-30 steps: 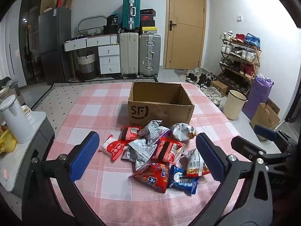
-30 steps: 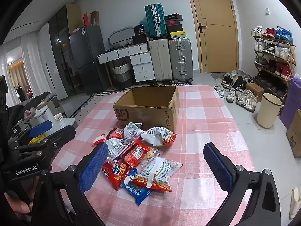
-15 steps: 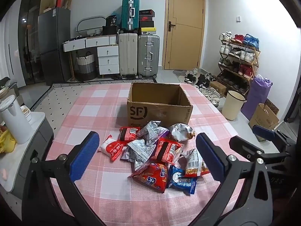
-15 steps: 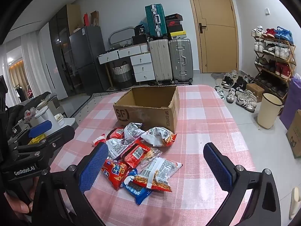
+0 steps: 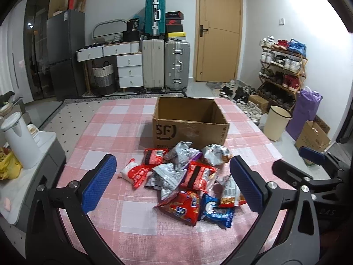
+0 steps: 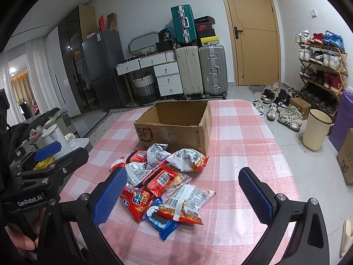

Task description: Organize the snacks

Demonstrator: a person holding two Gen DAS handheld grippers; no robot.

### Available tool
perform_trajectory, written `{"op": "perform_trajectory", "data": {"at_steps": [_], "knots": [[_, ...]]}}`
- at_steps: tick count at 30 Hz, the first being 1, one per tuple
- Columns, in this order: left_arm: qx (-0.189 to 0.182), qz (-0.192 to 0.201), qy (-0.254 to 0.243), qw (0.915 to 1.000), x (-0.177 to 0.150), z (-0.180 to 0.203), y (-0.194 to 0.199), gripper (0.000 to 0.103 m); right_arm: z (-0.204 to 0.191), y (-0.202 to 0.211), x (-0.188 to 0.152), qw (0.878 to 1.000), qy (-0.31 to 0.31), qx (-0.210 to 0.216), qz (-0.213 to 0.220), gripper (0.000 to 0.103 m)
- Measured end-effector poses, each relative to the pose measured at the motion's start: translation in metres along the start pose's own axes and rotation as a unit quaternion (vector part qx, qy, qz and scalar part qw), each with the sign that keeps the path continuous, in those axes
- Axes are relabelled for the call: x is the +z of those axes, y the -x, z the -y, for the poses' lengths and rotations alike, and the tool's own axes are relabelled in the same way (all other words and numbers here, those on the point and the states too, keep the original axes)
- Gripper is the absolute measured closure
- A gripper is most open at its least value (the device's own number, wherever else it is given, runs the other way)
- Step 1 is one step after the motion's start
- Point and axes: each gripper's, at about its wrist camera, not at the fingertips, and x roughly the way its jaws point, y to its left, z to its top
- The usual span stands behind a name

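Nothing is packed yet: the snacks lie in a loose pile on the counter, just in front of the empty box. The next move, I think, is to lower one hand-held gripper onto a single packet at the pile's edge. The left hand-held gripper and right hand-held gripper are both spread wide, holding nothing, above the pile.
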Motion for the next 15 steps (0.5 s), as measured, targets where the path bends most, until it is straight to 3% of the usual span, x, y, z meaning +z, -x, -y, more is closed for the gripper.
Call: {"op": "perform_trajectory", "data": {"at_steps": [15], "knots": [[-0.006, -0.001, 0.004, 1.0000, -0.0002, -0.0020, 0.0020, 0.001, 0.0002, 0.0007, -0.0012, 1.000, -0.002, 0.002, 0.000, 0.000]]}}
